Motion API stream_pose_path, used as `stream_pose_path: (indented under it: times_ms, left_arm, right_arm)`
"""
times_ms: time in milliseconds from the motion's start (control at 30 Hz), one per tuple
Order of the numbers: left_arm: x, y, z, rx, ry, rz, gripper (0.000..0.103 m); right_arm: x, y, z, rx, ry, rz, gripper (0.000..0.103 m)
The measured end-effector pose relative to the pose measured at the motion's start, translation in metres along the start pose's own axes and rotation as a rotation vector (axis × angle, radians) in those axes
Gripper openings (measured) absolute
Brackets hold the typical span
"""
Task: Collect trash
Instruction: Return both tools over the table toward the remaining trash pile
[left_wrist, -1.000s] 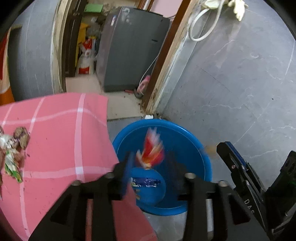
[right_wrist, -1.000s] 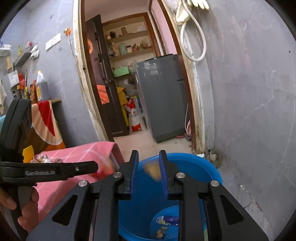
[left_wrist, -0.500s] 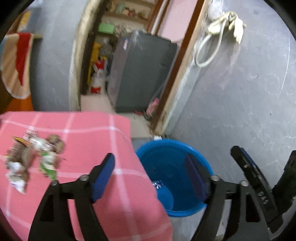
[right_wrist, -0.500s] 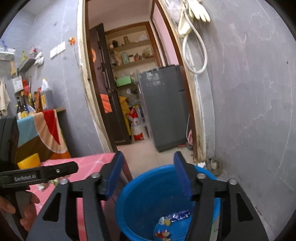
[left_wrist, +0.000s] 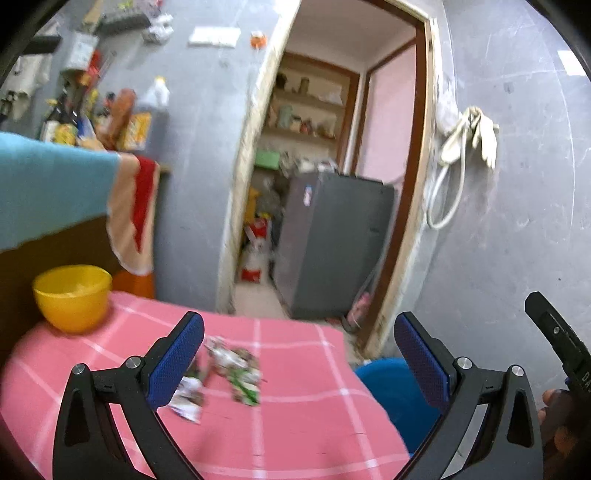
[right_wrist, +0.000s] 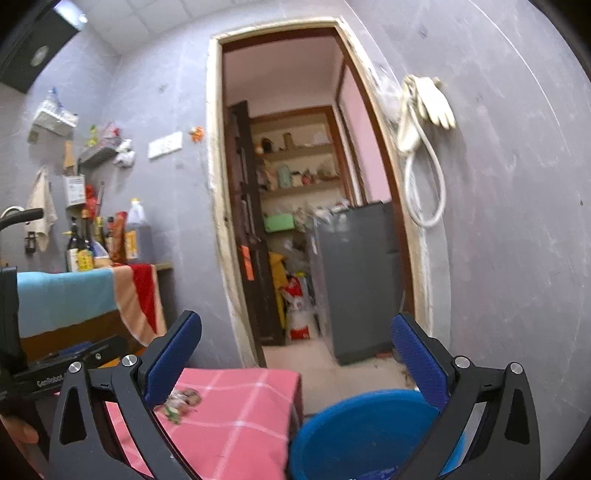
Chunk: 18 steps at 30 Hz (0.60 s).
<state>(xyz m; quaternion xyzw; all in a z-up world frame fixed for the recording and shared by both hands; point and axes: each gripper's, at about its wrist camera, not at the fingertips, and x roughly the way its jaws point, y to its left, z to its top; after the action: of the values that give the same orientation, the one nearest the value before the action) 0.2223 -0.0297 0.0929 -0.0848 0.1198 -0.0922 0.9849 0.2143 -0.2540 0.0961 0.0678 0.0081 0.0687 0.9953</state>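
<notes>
Several crumpled wrappers (left_wrist: 229, 373) lie in a loose heap on the pink checked tablecloth (left_wrist: 288, 424); the right wrist view shows the same wrappers (right_wrist: 181, 400) small, beside the left finger. The blue bucket (right_wrist: 362, 428) stands on the floor right of the table, and its rim (left_wrist: 384, 373) peeks past the cloth's edge. My left gripper (left_wrist: 299, 362) hangs open above the table, its blue pads wide apart and empty, the heap just right of the left pad. Over the bucket, my right gripper (right_wrist: 295, 362) is open and empty too.
A yellow bowl (left_wrist: 72, 297) sits at the table's far left. Behind are a grey wall, a doorway (right_wrist: 310, 206) with a grey fridge (left_wrist: 332, 247), and a striped towel (right_wrist: 85, 295) on a counter. A hand (left_wrist: 554, 413) holds the other gripper at the right edge.
A red wrapper fell from my left gripper into the bucket. Both grippers then opened wide and tilted up; the left swung back over the table toward the wrapper heap.
</notes>
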Motion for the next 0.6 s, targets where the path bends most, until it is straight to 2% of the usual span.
stream_pose_path:
  times_ms: [200, 333, 467, 600]
  left_arm:
    - [-0.034, 0.023, 0.012, 0.038, -0.093, 0.066, 0.101]
    - [-0.047, 0.040, 0.016, 0.066, -0.124, 0.107, 0.101]
    - [-0.053, 0.061, 0.012, 0.102, -0.130, 0.147, 0.101]
    - [-0.045, 0.082, -0.002, 0.121, -0.089, 0.181, 0.101]
  right_arm:
    - [0.000, 0.040, 0.005, -0.064, -0.050, 0.064, 0.103]
    - [0.005, 0.063, 0.004, -0.094, -0.067, 0.098, 0.103]
    - [0.016, 0.082, -0.004, -0.121, -0.059, 0.106, 0.103]
    - [0.036, 0.095, -0.019, -0.139, -0.002, 0.121, 0.103]
